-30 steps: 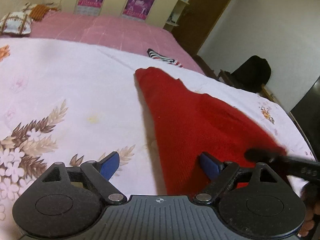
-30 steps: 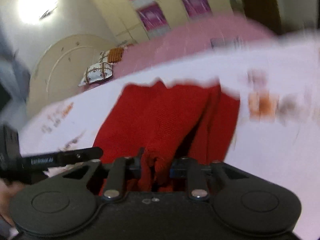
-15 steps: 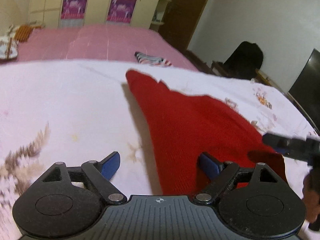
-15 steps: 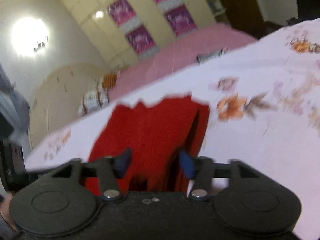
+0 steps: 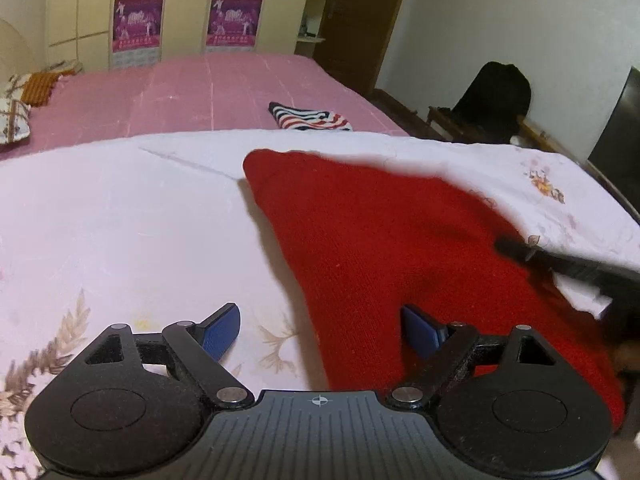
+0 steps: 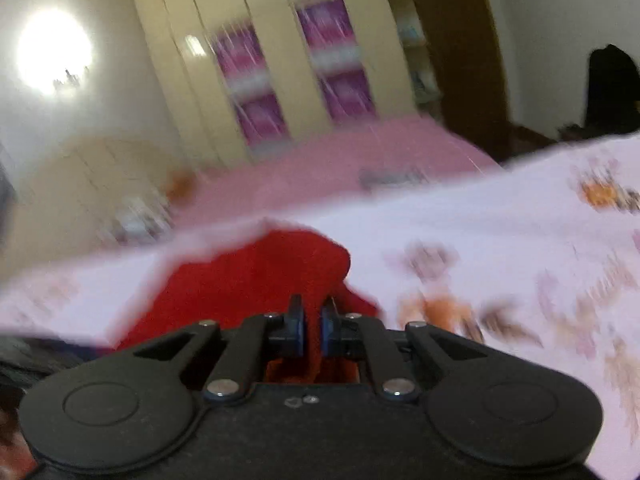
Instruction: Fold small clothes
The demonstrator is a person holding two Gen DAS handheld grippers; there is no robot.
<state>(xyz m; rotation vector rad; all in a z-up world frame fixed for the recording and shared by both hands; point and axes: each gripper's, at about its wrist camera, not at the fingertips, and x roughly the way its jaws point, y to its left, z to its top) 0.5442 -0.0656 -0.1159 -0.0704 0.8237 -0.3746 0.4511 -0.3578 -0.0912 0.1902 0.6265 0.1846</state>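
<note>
Red knit garment [image 5: 372, 248] lies lengthwise away across the floral sheet [image 5: 120, 220]; left gripper [image 5: 320, 328] hovers low, jaws wide, empty; right gripper [image 6: 311, 330] pinches the garment's near edge

From my left wrist view, even indoor light keeps the red garment [image 5: 384, 248] sharp, its left edge casting a soft shadow; fisheye bending darkens the corners. My right wrist view is motion-blurred throughout, with a glaring lamp [image 6: 54, 50] blown out white at upper left.
</note>
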